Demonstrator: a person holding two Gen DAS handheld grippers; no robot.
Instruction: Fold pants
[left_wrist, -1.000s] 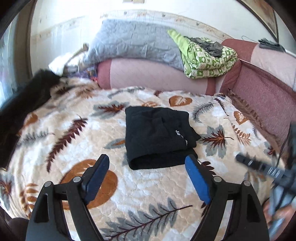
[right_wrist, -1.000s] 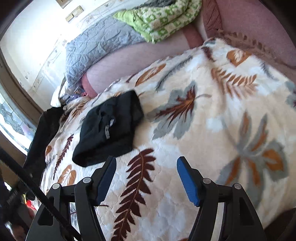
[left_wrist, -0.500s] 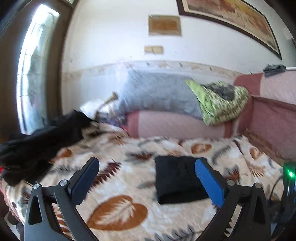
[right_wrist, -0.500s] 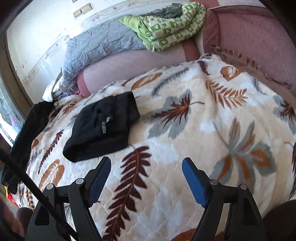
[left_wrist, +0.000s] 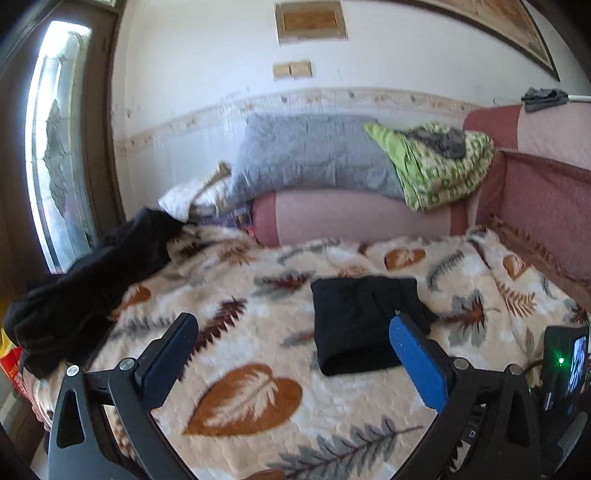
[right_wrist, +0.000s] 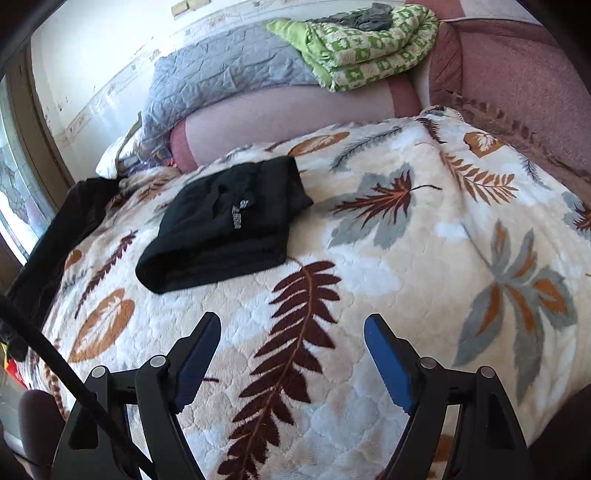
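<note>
left gripper (left_wrist: 293, 349) hovered over leaf-print blanket (left_wrist: 243, 391), jaws spread wide, nothing between them. folded black pants (left_wrist: 354, 325) lay flat on the blanket, partly behind the right blue pad (left_wrist: 417, 363). dark garment pile (left_wrist: 85, 291) at the blanket's left edge. grey pillow (left_wrist: 310, 155) and green quilt (left_wrist: 436, 166) behind.

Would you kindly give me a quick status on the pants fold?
Left gripper open, empty. Right gripper open, empty. Black pants folded compact on leaf blanket, untouched. Nothing between grippers and pants.
</note>
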